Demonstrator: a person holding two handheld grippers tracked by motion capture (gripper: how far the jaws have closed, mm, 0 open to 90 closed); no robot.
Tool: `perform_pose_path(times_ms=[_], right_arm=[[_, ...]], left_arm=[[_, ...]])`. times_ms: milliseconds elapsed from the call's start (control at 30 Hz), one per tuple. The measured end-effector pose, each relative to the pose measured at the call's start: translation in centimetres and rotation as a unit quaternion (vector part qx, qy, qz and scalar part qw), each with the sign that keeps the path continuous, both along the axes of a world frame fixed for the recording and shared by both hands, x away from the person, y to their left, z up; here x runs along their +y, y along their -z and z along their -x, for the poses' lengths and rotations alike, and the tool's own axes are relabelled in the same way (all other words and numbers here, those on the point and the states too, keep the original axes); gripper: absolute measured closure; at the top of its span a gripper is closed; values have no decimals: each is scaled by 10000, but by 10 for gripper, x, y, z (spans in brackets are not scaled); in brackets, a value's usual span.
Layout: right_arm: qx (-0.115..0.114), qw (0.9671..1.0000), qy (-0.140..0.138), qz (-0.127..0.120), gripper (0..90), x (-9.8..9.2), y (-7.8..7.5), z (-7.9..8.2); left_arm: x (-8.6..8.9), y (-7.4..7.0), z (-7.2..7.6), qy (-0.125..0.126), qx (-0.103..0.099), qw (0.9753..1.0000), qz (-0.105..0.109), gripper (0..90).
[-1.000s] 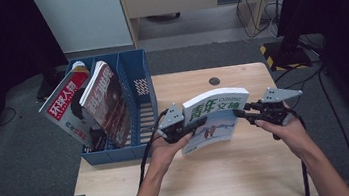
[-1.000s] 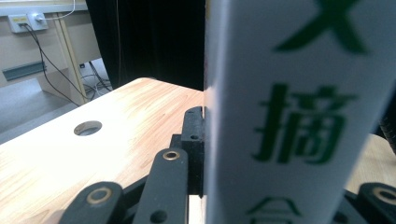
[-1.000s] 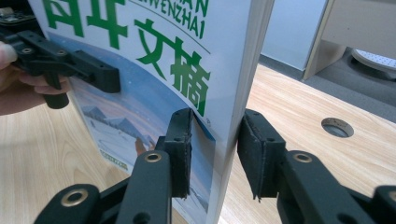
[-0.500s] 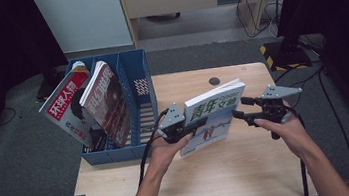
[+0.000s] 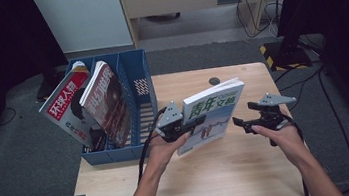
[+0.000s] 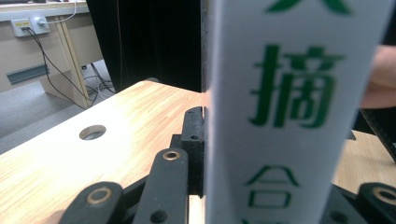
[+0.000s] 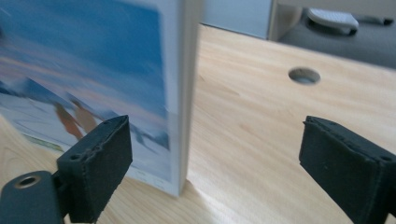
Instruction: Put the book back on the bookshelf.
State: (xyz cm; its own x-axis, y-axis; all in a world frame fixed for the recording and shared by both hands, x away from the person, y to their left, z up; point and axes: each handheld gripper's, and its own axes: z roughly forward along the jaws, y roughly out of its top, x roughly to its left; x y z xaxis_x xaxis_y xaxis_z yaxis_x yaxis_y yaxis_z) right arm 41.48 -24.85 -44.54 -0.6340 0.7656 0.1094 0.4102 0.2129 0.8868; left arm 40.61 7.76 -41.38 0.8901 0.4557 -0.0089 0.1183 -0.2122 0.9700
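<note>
Near the middle of the tabletop (image 5: 212,174), a little toward the far edge: a magazine (image 5: 213,114) with green characters on the cover and a blue picture below, standing tilted, lower corner down on the wood. Held on its left side by the left gripper (image 5: 193,124), jaws pressed on the magazine's edge from both faces. From the left gripper view, white spine with green print (image 6: 289,93) very close and blurred, one black jaw flat against it on the left, the other jaw only partly seen on the right.

Just to the right of the magazine, apart from it: the right gripper (image 5: 242,121), jaws spread wide and pinching nothing. In the right gripper view, one black pad (image 7: 100,163) in front of the blue cover (image 7: 88,88), the other pad far to the right over bare wood; magazine edge standing between the two pads, nearer to the left one, with a clear gap to both.

At the left edge of the tabletop: a blue file rack (image 5: 139,90) with two other magazines leaning inside, one with a red title band (image 5: 65,109), one with a brownish cover (image 5: 107,103). Near the far edge, a round cable hole (image 5: 214,80) in the wood.
</note>
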Motion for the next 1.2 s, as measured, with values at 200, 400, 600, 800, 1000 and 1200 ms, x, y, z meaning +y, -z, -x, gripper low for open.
perform_pose_path(times_ms=[200,400,600,800,1000,1200], right_arm=[[386,9987,308,80,78,-2,20,-1],[678,9953,609,331,78,-3,33,-4],[735,9939,706,412,75,-5,37,-3],[744,9928,817,465,69,-8,45,4],[778,9908,865,688,62,-7,54,9],[777,9903,949,660,61,-9,57,16]], left_arm=[[1,0,-1,-4,39,10000,16,737],[2,1,-2,-5,55,10000,31,737],[3,-1,-1,-25,44,10000,27,737],[7,-5,0,-53,43,9999,122,738],[9,-13,1,-53,-16,9999,105,737],[11,-18,3,-54,-53,9999,147,737]])
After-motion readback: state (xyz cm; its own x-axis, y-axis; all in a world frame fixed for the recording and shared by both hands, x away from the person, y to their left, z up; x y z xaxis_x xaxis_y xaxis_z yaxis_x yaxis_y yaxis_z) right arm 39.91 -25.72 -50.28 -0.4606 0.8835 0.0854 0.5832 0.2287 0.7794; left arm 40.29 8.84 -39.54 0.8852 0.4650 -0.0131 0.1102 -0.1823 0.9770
